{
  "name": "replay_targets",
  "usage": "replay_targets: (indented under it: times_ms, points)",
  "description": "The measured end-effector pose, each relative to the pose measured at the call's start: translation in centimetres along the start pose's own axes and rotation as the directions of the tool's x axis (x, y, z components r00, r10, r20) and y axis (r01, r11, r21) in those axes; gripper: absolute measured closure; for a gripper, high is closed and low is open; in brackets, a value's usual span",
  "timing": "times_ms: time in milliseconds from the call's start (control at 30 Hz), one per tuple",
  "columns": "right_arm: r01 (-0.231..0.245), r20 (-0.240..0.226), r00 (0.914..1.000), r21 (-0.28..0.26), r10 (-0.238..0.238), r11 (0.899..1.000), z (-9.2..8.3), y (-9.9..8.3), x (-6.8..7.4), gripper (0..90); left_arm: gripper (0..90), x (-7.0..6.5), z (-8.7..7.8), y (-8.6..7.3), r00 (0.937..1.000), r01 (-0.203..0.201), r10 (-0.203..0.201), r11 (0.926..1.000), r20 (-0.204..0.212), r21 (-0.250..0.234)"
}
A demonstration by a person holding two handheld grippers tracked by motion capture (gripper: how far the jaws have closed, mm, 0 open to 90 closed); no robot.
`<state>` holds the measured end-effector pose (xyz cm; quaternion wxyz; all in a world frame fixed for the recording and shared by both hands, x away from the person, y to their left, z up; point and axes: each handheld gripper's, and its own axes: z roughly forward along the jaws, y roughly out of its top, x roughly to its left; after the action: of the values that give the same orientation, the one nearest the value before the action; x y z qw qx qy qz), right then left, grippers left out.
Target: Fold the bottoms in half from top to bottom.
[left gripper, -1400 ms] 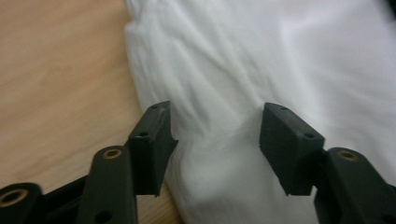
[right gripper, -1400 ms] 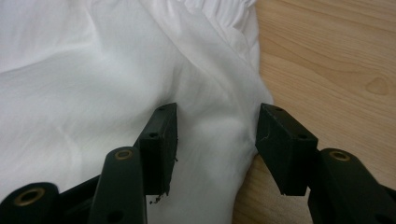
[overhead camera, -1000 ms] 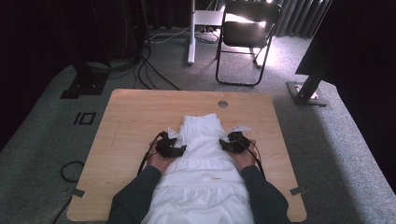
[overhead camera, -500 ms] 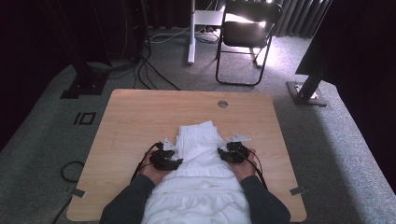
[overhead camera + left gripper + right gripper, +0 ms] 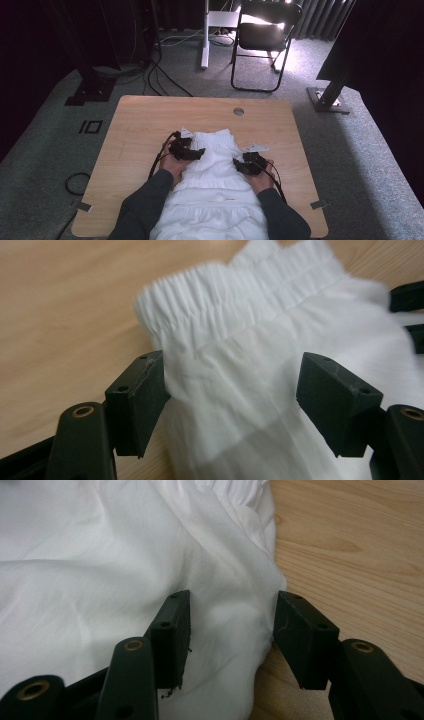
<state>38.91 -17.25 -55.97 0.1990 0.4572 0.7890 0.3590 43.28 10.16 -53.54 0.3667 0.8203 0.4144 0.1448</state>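
Fabric of the white garment (image 5: 212, 170), lying mid-desk (image 5: 135, 130), may slide or bunch if the left gripper (image 5: 230, 390), jaws just widened and apparently loose, lets go while the right gripper (image 5: 230, 630) straddles the hem, unpinched.

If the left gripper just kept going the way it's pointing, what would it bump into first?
Most likely the white garment: the left gripper has cloth between its open jaws, which have just been opening, and the gathered elastic band lies straight ahead. How far above the cloth it sits is unclear.
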Motion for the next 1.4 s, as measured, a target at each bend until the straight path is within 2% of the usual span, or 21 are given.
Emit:
replay_targets:
  times_ms: [133, 233, 333, 367, 533, 633, 733, 800, 867, 967, 1000, 1133, 1267, 1300, 1400]
  points:
    - [0.002, -0.002, 1.0000, -0.002, -0.002, 1.000, 0.0, 0.0, 0.0, 48.6, 27.9, 0.3, 1.1, -0.4, 0.9993, 0.019, -0.018, 0.9993, -0.031, 0.032]
    - [0.005, -0.013, 0.9999, 0.013, -0.005, 1.000, 0.0, 0.2, -0.1, 48.3, 31.1, 0.3, 1.3, -0.6, 0.9990, -0.010, 0.012, 0.9987, -0.043, 0.050]
    - [0.022, -0.065, 0.9977, 0.043, -0.020, 0.999, -0.1, 0.7, -0.8, 47.0, 32.4, 0.1, 1.3, -0.6, 0.9980, -0.034, 0.037, 0.9980, -0.052, 0.054]
    - [0.038, -0.070, 0.9969, 0.041, -0.035, 0.998, -0.1, 1.0, -1.0, 45.5, 32.5, 0.1, 1.3, -0.6, 0.9978, -0.036, 0.039, 0.9981, -0.054, 0.050]
    - [0.029, -0.110, 0.9935, -0.004, -0.029, 1.000, -0.5, 3.3, -2.0, 36.4, 32.9, 0.0, 1.3, -0.7, 0.9969, -0.049, 0.052, 0.9977, -0.059, 0.048]
    - [0.055, -0.115, 0.9919, 0.004, -0.054, 0.998, 0.6, 4.7, -2.4, 31.0, 33.0, 0.0, 1.3, -0.7, 0.9969, -0.050, 0.053, 0.9976, -0.059, 0.047]
    - [0.110, -0.141, 0.9847, 0.044, -0.103, 0.993, 2.4, 5.3, -2.4, 27.1, 33.7, 0.1, 1.3, -0.8, 0.9971, -0.053, 0.055, 0.9976, -0.053, 0.044]
    - [0.148, -0.128, 0.9821, 0.064, -0.139, 0.987, 3.6, 5.4, -2.2, 27.0, 34.4, 0.1, 1.3, -0.8, 0.9971, -0.054, 0.056, 0.9977, -0.052, 0.042]
    - [0.153, -0.117, 0.9823, 0.055, -0.146, 0.987, 4.4, 5.5, -2.3, 27.9, 35.3, 0.2, 1.3, -0.8, 0.9972, -0.054, 0.056, 0.9978, -0.049, 0.038]
    - [0.118, -0.134, 0.9849, 0.052, -0.110, 0.992, 5.3, 5.5, -2.5, 31.7, 37.6, 0.2, 1.3, -0.8, 0.9970, -0.055, 0.057, 0.9979, -0.052, 0.035]
    - [0.118, -0.134, 0.9847, 0.044, -0.111, 0.992, 5.3, 5.5, -2.4, 34.5, 38.6, 0.2, 1.3, -0.8, 0.9969, -0.055, 0.057, 0.9979, -0.054, 0.035]
    - [0.143, -0.165, 0.9768, 0.027, -0.136, 0.989, 5.3, 5.6, -2.1, 53.1, 43.5, 0.2, 1.2, -0.8, 0.9971, -0.043, 0.045, 0.9986, -0.061, 0.030]
    - [0.133, -0.175, 0.9769, 0.049, -0.122, 0.990, 5.1, 5.8, -1.7, 74.1, 48.3, 0.3, 0.9, -0.9, 0.9977, -0.025, 0.027, 0.9991, -0.062, 0.035]
    - [0.131, -0.179, 0.9767, 0.057, -0.119, 0.990, 5.1, 5.8, -1.5, 78.5, 48.5, 0.3, 0.8, -0.9, 0.9983, -0.009, 0.011, 0.9992, -0.058, 0.039]
    - [0.122, -0.186, 0.9768, 0.073, -0.107, 0.990, 4.9, 5.9, -1.3, 82.5, 50.4, 0.3, 0.5, -1.2, 0.9983, 0.001, 0.001, 0.9992, -0.058, 0.040]
